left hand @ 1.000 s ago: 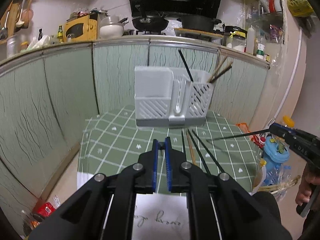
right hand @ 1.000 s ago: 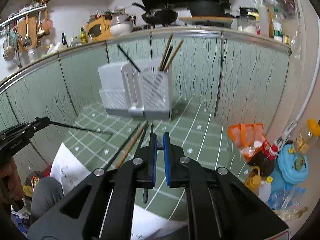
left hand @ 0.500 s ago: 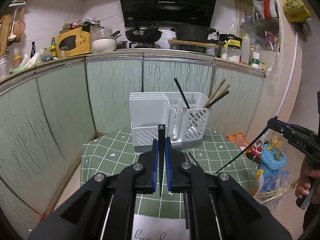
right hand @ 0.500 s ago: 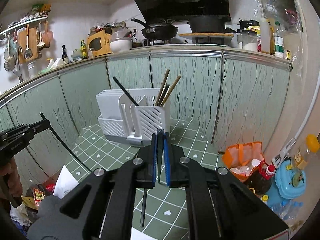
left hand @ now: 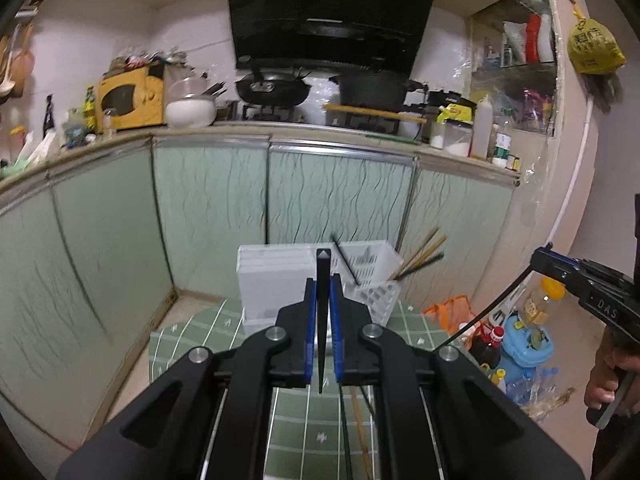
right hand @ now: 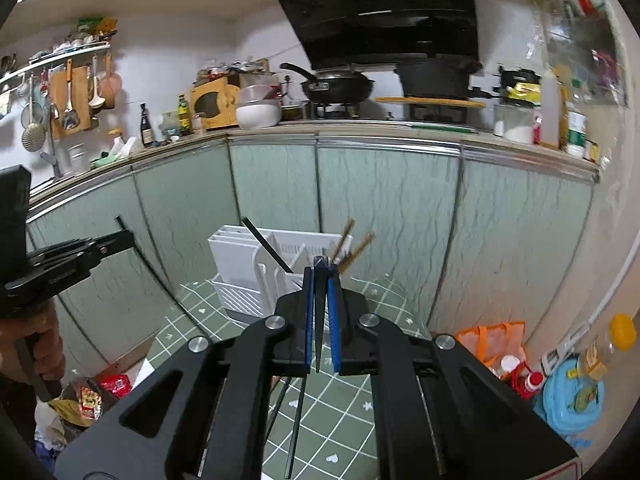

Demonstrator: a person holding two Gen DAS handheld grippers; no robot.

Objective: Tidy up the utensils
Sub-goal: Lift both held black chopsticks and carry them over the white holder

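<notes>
Left tool: our left tool [left hand: 322,304] is clamped shut on a black chopstick [left hand: 322,320], which stands almost on end between the blue pads [left hand: 308,332], its tip hanging below them.
Holder: the white utensil holder [right hand: 280,264] sits at the far side of the green-checked counter [right hand: 352,400]; a black stick and several brown ones already lean in its slotted compartments.
Loose sticks: more chopsticks [left hand: 352,432] lie on the counter in front of the holder, under our tools.
Right tool: our right tool [right hand: 322,304] is likewise closed tight, pinching a second black chopstick [right hand: 319,320] that points up past the fingertips.
Stage: we judge both sticks are lifted clear and headed for the holder.
Risk, pivot: each stick is gripped at one narrow spot, so it may swing or slide out if we tilt quickly.
Risk, collision: two long sticks arriving together could cross, or strike the leaning ones and jam at the rim.
Risk, holder: pushing a tip against the light plastic wall could shove or tip it.
</notes>
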